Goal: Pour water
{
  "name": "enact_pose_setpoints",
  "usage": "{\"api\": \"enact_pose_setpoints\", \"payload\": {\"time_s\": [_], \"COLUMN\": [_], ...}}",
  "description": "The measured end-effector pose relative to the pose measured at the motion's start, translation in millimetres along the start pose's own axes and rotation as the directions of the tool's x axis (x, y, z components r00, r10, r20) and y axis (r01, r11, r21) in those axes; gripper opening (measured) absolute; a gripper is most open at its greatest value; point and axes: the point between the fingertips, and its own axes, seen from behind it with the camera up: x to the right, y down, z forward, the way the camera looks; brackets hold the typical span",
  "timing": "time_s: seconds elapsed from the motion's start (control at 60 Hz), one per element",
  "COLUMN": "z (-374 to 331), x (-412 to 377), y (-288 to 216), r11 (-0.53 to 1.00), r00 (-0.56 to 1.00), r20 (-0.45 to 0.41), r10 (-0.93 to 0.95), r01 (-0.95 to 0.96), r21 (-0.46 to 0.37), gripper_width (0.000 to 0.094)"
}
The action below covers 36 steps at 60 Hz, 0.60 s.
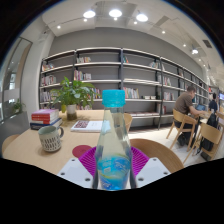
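Observation:
A clear plastic water bottle [113, 148] with a blue cap and a blue label stands upright between my fingers, raised above the wooden table [25, 148]. My gripper [113, 163] is shut on the water bottle, both magenta pads [86, 158] pressing its labelled lower body. A green-grey mug [51, 137] with a handle stands on the table to the left, beyond the fingers.
A stack of books [44, 118] and a potted plant [72, 95] sit behind the mug. An open book [88, 126] lies further back. A wooden chair back [160, 152] is close on the right. A seated person [185, 105] is by shelves.

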Motion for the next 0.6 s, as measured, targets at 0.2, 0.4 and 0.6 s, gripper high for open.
{"api": "enact_pose_setpoints", "payload": {"time_s": [0.2, 0.4, 0.6], "z": [2, 19, 64], "x": [1, 5, -24], "y": [-2, -17, -54], "r11": [1.0, 0.985, 0.778], "r00": [0.999, 0.981, 0.774], "r20": [-0.031, -0.097, -0.089], "r10": [-0.013, -0.167, -0.626], "r01": [0.012, 0.163, 0.615], "r21": [-0.01, -0.049, -0.125], "gripper_width": [0.0354, 0.0354, 0.0355]}}
